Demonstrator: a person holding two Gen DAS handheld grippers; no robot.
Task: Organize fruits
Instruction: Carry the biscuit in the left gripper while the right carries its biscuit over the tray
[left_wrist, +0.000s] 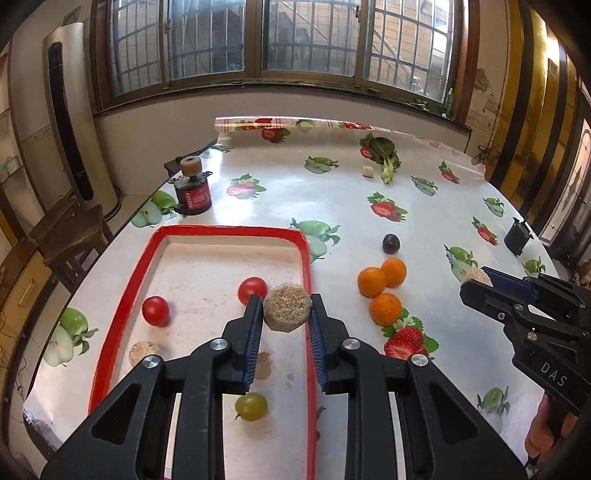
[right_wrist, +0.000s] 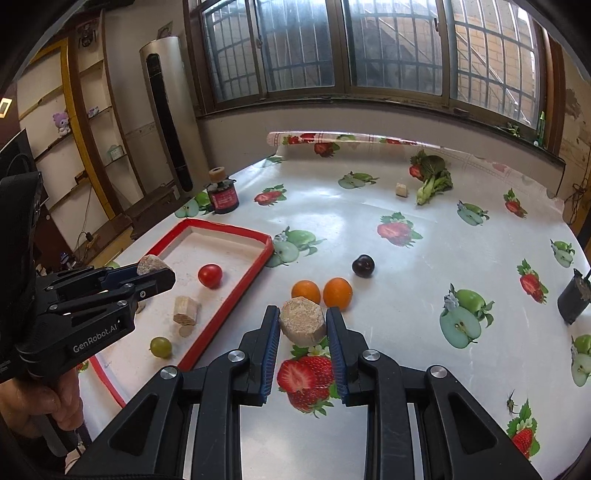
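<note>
My left gripper (left_wrist: 286, 301) is shut on a round tan cork-like piece (left_wrist: 287, 314), held above the red-rimmed tray (left_wrist: 229, 230). In the tray lie two red tomatoes (left_wrist: 252, 290) (left_wrist: 155, 311), a green grape (left_wrist: 251, 406) and a tan disc (left_wrist: 144, 352). Three oranges (left_wrist: 385, 308) and a dark plum (left_wrist: 390, 243) sit on the tablecloth to the right of the tray. My right gripper (right_wrist: 303, 314) is shut on a second tan chunk (right_wrist: 302, 325), lifted above the table just in front of two oranges (right_wrist: 337, 292).
A red-and-black cylinder with a cork top (left_wrist: 194, 192) stands behind the tray. Leafy greens (right_wrist: 432, 181) and a small tan cube (right_wrist: 401, 189) lie at the far side. A black object (right_wrist: 571, 301) sits at the right edge. A person's hand (right_wrist: 40, 402) grips the left handle.
</note>
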